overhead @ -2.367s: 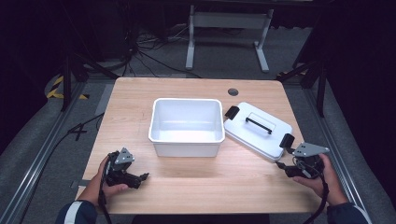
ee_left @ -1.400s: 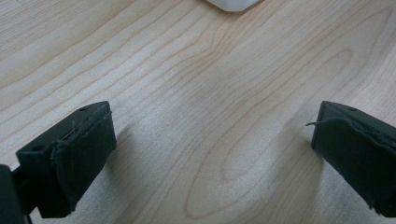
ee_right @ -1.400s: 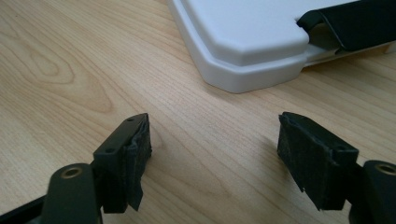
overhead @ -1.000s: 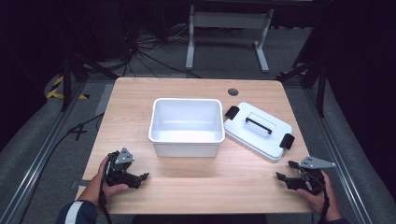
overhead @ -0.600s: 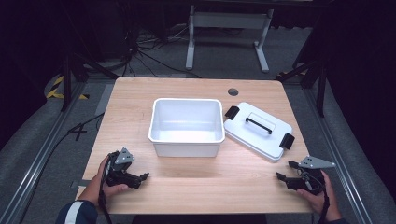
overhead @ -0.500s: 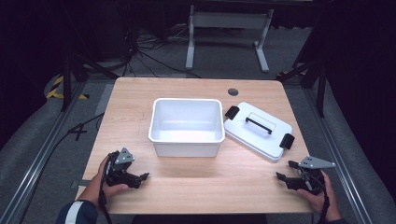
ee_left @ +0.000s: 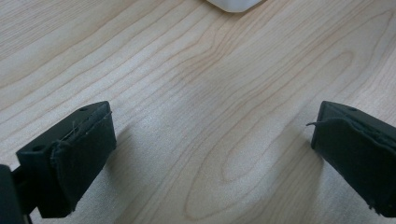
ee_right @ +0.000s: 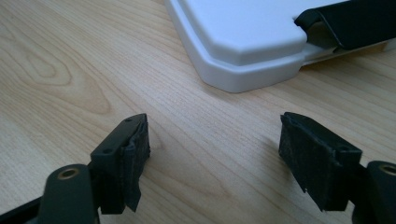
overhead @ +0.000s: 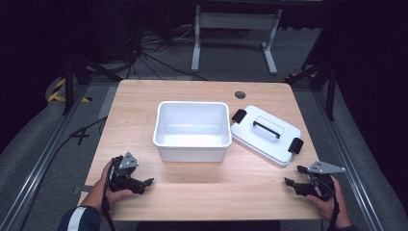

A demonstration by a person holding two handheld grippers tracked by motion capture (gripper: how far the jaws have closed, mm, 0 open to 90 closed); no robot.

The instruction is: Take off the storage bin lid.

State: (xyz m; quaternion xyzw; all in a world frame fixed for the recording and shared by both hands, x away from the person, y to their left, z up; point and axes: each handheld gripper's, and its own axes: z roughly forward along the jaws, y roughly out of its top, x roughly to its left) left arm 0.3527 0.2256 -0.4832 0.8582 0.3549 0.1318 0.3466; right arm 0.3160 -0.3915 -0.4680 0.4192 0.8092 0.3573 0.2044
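Wooden table (overhead: 202, 187), dark room | bin (overhead: 192, 129) centre, lid (overhead: 267, 134) beside it, off | left gripper (overhead: 144, 183) and right gripper (overhead: 291, 182) gaping, empty, resting near edge | step: idle; next likely right reach to lid handle (overhead: 266, 129).

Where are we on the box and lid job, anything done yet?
Done: the lid is off, lying flat on the table right of the open white box, which looks empty. In hand: nothing. The left gripper and right gripper both rest open near the table's front edge, over bare wood. Left: judging by the layout, probably closing the box with the lid; no move toward it has begun.
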